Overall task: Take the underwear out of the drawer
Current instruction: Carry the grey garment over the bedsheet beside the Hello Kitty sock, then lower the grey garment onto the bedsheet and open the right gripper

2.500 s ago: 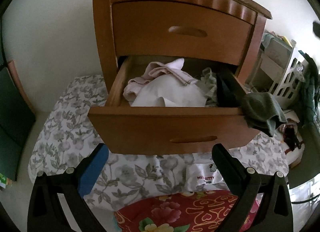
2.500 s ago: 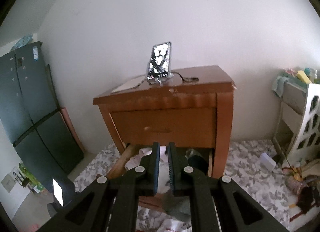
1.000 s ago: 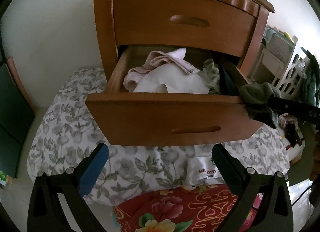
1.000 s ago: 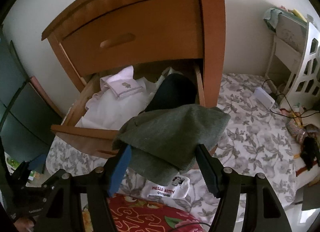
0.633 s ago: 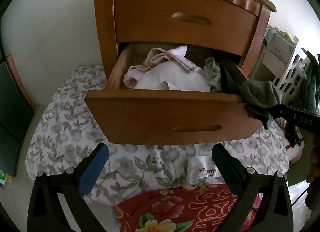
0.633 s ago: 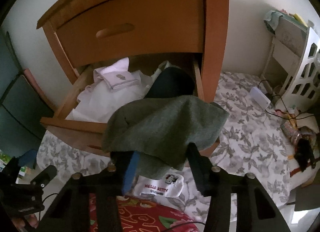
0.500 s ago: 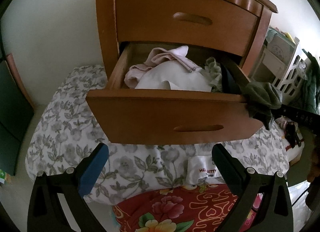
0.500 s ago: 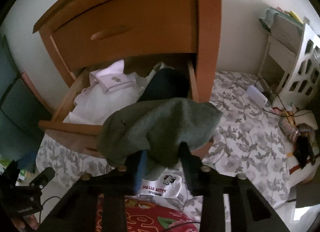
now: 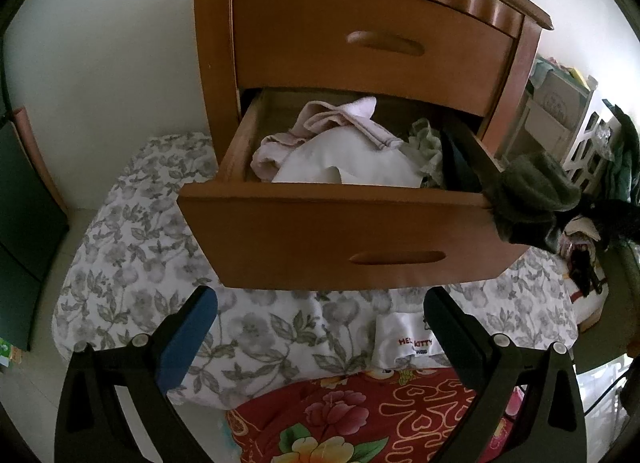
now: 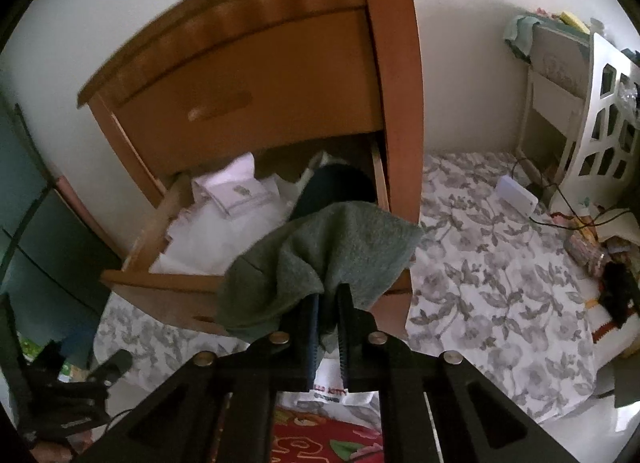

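Grey knit underwear [image 10: 320, 259] in right tool [image 10: 326, 303]

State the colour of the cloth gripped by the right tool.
Grey-green cloth, clearest in the right wrist view, pinched in the right tool.

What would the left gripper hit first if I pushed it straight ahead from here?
Most likely the open drawer's wooden front panel: the left gripper, jaws wide open, points at it just below the handle slot. Depth is hard to judge.

dim, soft daylight | brighter toward right edge | walls [image 9: 120, 43] pale, no glare | drawer [image 9: 340, 239] front shaded | left view sharp | right view motion-blurred on dresser [image 10: 280, 75] | fisheye bend, black vignette corners
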Motion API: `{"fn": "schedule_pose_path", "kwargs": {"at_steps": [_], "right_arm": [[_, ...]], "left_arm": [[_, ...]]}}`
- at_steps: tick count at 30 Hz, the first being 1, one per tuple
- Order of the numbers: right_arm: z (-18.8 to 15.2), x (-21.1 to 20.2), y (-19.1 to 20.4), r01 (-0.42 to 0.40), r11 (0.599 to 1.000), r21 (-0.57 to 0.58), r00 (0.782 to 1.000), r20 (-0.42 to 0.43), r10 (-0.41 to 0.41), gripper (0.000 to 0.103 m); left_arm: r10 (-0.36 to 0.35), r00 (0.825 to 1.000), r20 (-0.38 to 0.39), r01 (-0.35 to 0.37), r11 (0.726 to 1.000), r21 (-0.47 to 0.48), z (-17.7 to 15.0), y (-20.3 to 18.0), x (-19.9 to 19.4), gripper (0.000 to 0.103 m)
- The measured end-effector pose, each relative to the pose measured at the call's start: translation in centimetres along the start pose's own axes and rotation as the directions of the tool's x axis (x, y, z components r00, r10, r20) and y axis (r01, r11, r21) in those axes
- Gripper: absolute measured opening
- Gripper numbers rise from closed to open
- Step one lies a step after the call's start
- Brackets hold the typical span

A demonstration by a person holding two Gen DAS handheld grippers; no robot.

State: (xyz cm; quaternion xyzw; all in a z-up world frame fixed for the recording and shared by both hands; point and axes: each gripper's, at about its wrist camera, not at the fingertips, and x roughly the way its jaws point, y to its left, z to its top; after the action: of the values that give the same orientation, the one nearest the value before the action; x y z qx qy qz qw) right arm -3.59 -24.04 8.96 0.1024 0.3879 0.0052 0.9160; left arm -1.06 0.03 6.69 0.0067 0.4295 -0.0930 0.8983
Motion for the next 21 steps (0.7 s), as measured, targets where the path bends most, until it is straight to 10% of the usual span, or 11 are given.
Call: {"fn": "schedule_pose_path", "kwargs": {"at_steps": [21], "right_arm": [[2.4,-13.4,3.6,-0.091,0.99,-0.11,0.94,0.318,0.122,0.006]], "left_arm": [[-0.013,0.999,0.053,0.013,1.0,0.007,0.1,-0.4,-2.6,0.103]]}}
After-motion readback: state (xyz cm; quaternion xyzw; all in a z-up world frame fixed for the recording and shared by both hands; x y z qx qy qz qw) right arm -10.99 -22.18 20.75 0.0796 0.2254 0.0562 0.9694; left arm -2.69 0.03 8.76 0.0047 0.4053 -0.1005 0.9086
